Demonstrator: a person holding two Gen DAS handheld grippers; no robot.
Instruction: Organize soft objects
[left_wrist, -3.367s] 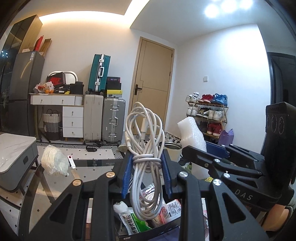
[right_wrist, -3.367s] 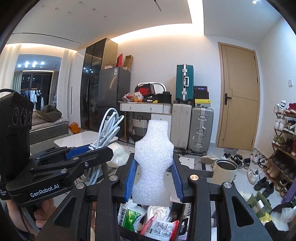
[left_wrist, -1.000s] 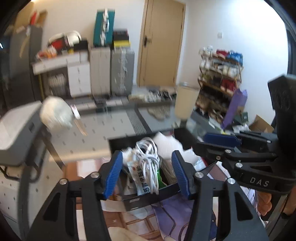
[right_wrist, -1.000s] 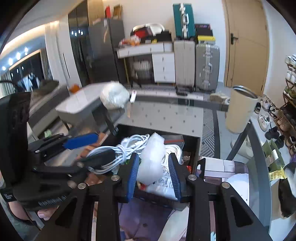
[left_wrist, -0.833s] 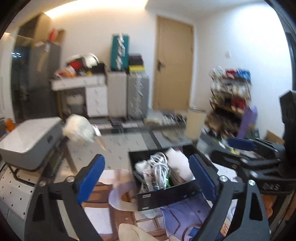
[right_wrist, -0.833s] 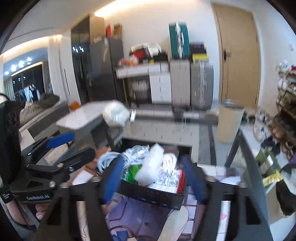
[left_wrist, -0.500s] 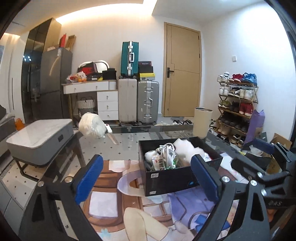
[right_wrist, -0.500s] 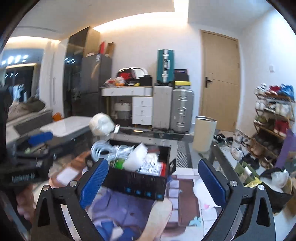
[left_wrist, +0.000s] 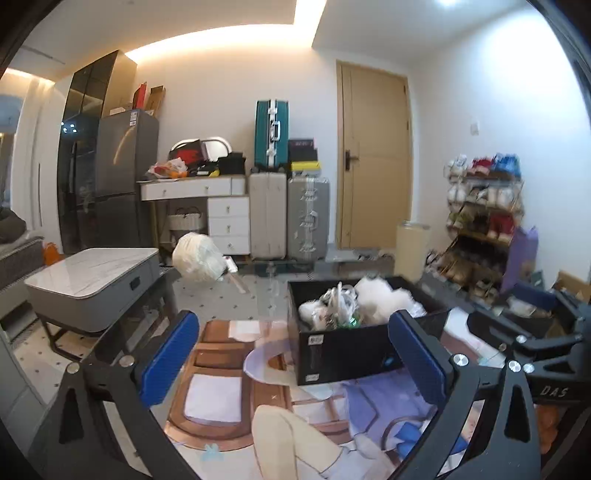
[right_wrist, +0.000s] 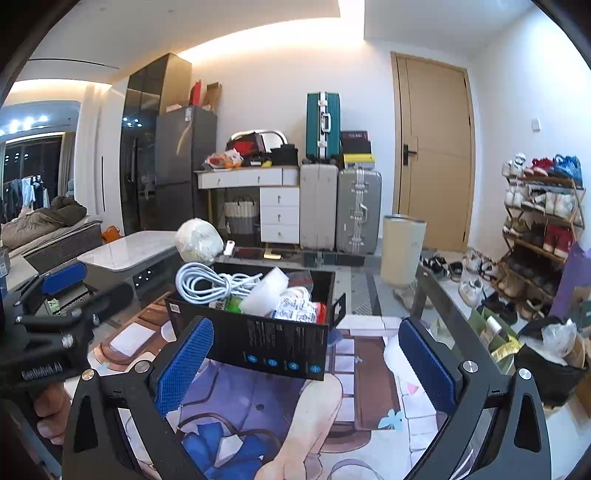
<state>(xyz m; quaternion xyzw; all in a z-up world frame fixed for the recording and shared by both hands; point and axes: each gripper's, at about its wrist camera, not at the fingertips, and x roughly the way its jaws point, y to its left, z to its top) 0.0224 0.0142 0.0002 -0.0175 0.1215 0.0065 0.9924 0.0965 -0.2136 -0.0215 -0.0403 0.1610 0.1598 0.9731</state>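
left gripper (left_wrist: 295, 363): jaws spread wide, nothing between the blue pads (left_wrist: 168, 356); hangs back from the box, above the printed mat (left_wrist: 221, 398); it also shows at the left edge of the right wrist view (right_wrist: 66, 295), a bare hand (right_wrist: 48, 417) under it
right gripper (right_wrist: 303, 363): jaws wide apart too, holding nothing; pads (right_wrist: 428, 363) sit either side of the box's near wall in the right wrist view, not touching it
black box (right_wrist: 280, 347): open-topped cardboard box sitting on the mat, pretty stuffed; row of blue round icons along its near side
white cable (right_wrist: 207, 282): coiled bundle lying in the box at its left end, poking a bit over the rim
foam piece (right_wrist: 264, 291): white, leaning across the middle of the box, right beside the cable; in the left wrist view it's a blurry white lump (left_wrist: 380, 297)
other stuff in box: printed packets (right_wrist: 295, 310) and something green, half buried
white bag (right_wrist: 197, 240): crinkly ball-shaped thing on the glass table (right_wrist: 424, 295), behind the box, apart from it
background: beige bin (right_wrist: 402, 247) on the floor past the table; suitcases (right_wrist: 340, 210) by the door; shoe rack (right_wrist: 543, 229) on the right
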